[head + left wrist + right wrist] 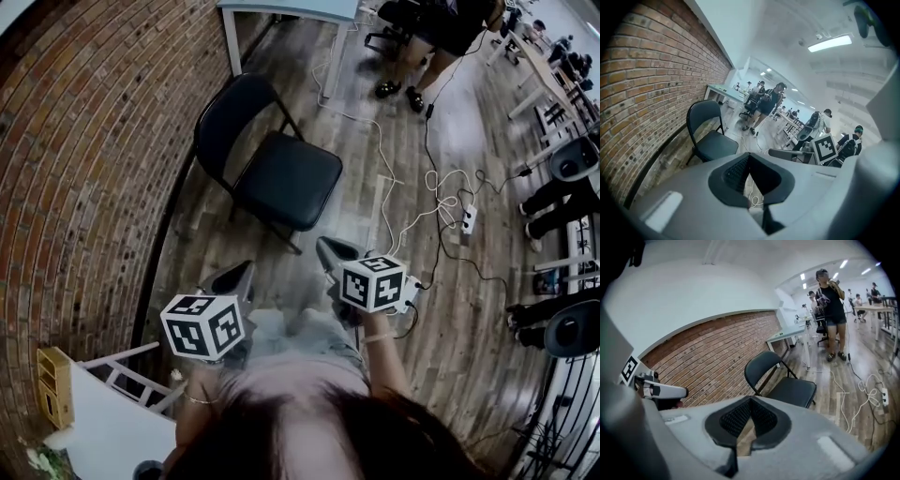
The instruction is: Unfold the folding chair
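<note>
To your left runs the red brick wall [84, 169], and the grey-brown wooden plank floor [291, 70] stretches ahead of you. At the far end stands a pale table with white legs [291, 9].

The black folding chair with a padded seat and thin metal legs [281, 173] stands in front of you, just beside the wall. It is already unfolded: the seat lies flat, the rounded backrest is upright on the wall side, and all its legs are on the floor.

You hold your grey left gripper [239, 274] and grey right gripper [326, 248] side by side above the floor, near the chair's front edge and clear of it. Both point toward the chair. The left gripper's jaws [749, 157] are pressed together with nothing between them, and so are the right gripper's [750, 401]. Each gripper carries a white cube with black square markers: the left cube [203, 325] and the right cube [373, 283].

To the chair's right, a thin white cable [389, 202] trails across the planks to a white power strip [469, 219].
</note>
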Demonstrator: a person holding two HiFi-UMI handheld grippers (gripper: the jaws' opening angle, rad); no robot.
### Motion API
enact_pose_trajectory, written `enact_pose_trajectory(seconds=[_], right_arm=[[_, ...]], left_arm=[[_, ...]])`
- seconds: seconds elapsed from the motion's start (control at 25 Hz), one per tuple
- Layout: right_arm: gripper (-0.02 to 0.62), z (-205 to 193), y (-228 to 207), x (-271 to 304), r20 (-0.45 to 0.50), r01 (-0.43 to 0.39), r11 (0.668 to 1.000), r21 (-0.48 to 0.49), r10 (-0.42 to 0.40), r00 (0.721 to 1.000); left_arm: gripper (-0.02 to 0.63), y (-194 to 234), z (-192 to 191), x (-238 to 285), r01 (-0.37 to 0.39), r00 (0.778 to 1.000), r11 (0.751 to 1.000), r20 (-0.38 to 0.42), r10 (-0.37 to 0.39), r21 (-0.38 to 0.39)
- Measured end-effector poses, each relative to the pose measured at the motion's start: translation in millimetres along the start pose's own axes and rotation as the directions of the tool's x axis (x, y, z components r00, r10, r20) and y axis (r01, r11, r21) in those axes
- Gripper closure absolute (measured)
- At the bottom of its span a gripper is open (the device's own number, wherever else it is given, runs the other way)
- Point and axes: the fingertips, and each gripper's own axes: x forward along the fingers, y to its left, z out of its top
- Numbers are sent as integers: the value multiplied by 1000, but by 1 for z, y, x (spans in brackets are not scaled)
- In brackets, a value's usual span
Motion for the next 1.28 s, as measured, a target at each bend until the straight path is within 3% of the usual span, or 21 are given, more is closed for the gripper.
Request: enact_pose_trajectory(seconds=[0.28,0.48,0.8,1.12,1.28], right_arm=[[603,7,-3,-50,-22,-3,994,-112,1,1000],[603,6,-16,-76,-14,-2,995,-103,1,1000],[603,-1,-18,-97,-23,-66,990,-123,63,998],[603,-4,-17,-94,-50,-93,982,-162,86,995],[603,-1,-19,-85,-53,-88,987,-132,82,995]], left_arm=[[609,-51,1,13,-16,1000,1000,0,16,17],[609,-79,-7,23,-23,1000,999,-7,23,26],[609,-114,-12,33,-2,999,1000,41,2,3],[609,-118,-14,37,1,998,1000,63,0,-9],[609,-112,-9,39,19,999,1000,42,-20,19]])
